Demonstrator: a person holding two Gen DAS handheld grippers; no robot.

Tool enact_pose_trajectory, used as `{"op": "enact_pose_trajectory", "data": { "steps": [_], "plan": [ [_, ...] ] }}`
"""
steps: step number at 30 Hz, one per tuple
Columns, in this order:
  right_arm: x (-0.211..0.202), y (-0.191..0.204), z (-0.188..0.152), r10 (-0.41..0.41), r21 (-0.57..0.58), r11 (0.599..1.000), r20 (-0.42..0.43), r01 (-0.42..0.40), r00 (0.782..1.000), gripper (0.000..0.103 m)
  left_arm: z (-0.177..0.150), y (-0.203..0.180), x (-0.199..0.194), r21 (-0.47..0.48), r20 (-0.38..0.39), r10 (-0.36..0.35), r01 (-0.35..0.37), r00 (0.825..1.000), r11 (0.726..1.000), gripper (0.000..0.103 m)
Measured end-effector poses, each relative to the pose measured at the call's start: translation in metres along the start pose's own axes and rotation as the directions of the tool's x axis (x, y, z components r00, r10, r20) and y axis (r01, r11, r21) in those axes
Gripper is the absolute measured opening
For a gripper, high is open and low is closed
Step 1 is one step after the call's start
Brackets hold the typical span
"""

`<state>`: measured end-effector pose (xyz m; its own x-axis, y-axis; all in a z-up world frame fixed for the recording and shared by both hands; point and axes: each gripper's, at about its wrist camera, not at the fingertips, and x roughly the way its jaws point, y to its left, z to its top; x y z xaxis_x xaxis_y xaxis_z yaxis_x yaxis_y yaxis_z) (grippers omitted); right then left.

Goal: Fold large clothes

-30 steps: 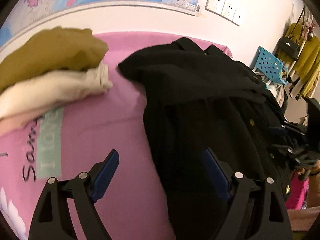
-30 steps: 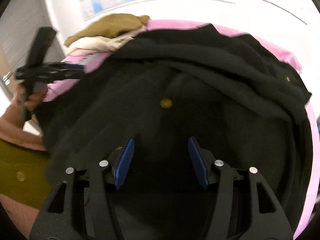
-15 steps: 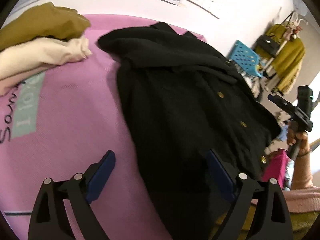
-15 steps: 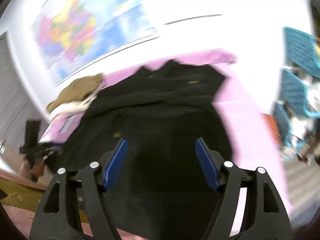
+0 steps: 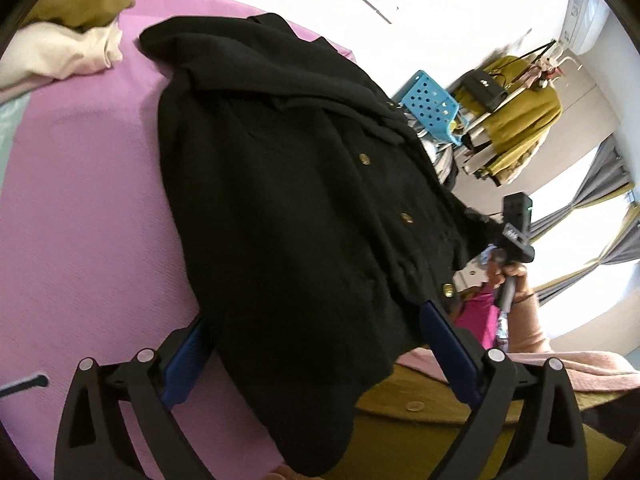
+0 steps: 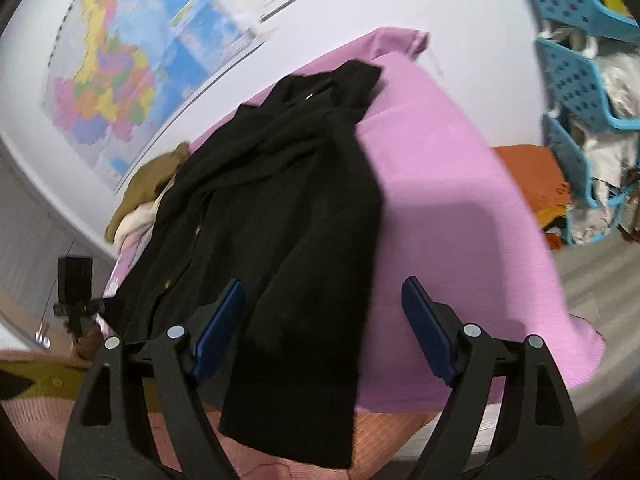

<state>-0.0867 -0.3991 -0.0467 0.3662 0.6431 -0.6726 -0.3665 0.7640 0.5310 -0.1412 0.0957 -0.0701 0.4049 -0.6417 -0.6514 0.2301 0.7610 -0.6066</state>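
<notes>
Black coat [image 5: 288, 216] w/ gold buttons; flat on pink sheet [image 5: 80, 208]

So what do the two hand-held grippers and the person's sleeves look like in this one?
Both the left hand-held gripper and the right hand-held gripper have black open-framed plastic fingers with silver rivets and flat dark blue pads. In the left wrist view, the right one's black handle shows a small green light. The person wears a pink ribbed knit sleeve.

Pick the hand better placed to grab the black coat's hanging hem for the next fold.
Probably the right. The right gripper is open with the black coat's hanging hem between its fingers. The left gripper, also open, sits over the coat's front.
</notes>
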Motion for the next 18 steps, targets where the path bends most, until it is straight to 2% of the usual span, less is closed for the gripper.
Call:
{"op": "enact_pose_trajectory", "data": {
  "steps": [3, 7, 9, 10, 11, 12, 14, 16, 17, 18],
  "plan": [
    [0.005, 0.008, -0.004, 0.058, -0.020, 0.998, -0.014, -0.058, 0.998, 0.080, 0.005, 0.004, 0.007, -0.042, 0.032, -0.072, 0.073, 0.997, 0.996, 0.096],
    [0.005, 0.014, -0.007, 0.061, -0.042, 0.997, -0.012, -0.062, 0.998, 0.079, 0.011, -0.004, 0.014, -0.027, 0.023, -0.037, 0.038, 0.999, 0.999, 0.094],
    [0.007, 0.014, -0.008, 0.090, -0.031, 0.995, -0.010, -0.091, 0.996, 0.071, 0.011, -0.007, 0.016, -0.020, 0.021, -0.003, 0.003, 1.000, 1.000, 0.080],
    [0.008, 0.014, -0.009, 0.107, -0.027, 0.994, -0.010, -0.107, 0.994, 0.069, 0.012, -0.008, 0.017, -0.028, 0.026, 0.017, -0.016, 1.000, 0.999, 0.076],
    [0.009, 0.014, -0.009, 0.130, -0.024, 0.991, -0.017, -0.131, 0.991, 0.060, 0.014, -0.007, 0.018, -0.045, 0.025, 0.029, -0.028, 0.999, 0.999, 0.065],
    [0.012, 0.014, -0.009, 0.146, -0.017, 0.989, -0.026, -0.146, 0.989, 0.045, 0.014, -0.003, 0.018, -0.065, 0.020, 0.037, -0.035, 0.999, 0.997, 0.051],
    [0.016, 0.012, -0.010, 0.167, 0.007, 0.986, -0.032, -0.166, 0.986, 0.036, 0.016, 0.002, 0.017, -0.101, 0.030, 0.042, -0.039, 0.999, 0.994, 0.045],
    [0.017, 0.012, -0.011, 0.170, 0.013, 0.985, -0.026, -0.170, 0.985, 0.037, 0.016, 0.006, 0.017, -0.128, 0.049, 0.019, -0.012, 0.999, 0.992, 0.050],
    [0.016, 0.013, -0.011, 0.173, 0.019, 0.985, -0.025, -0.173, 0.985, 0.039, 0.016, 0.008, 0.016, -0.150, 0.057, -0.012, 0.021, 0.998, 0.988, 0.057],
    [0.015, 0.014, -0.010, 0.186, 0.022, 0.982, -0.023, -0.185, 0.982, 0.045, 0.016, 0.009, 0.016, -0.158, 0.064, -0.024, 0.034, 0.998, 0.987, 0.059]
  ]
}}
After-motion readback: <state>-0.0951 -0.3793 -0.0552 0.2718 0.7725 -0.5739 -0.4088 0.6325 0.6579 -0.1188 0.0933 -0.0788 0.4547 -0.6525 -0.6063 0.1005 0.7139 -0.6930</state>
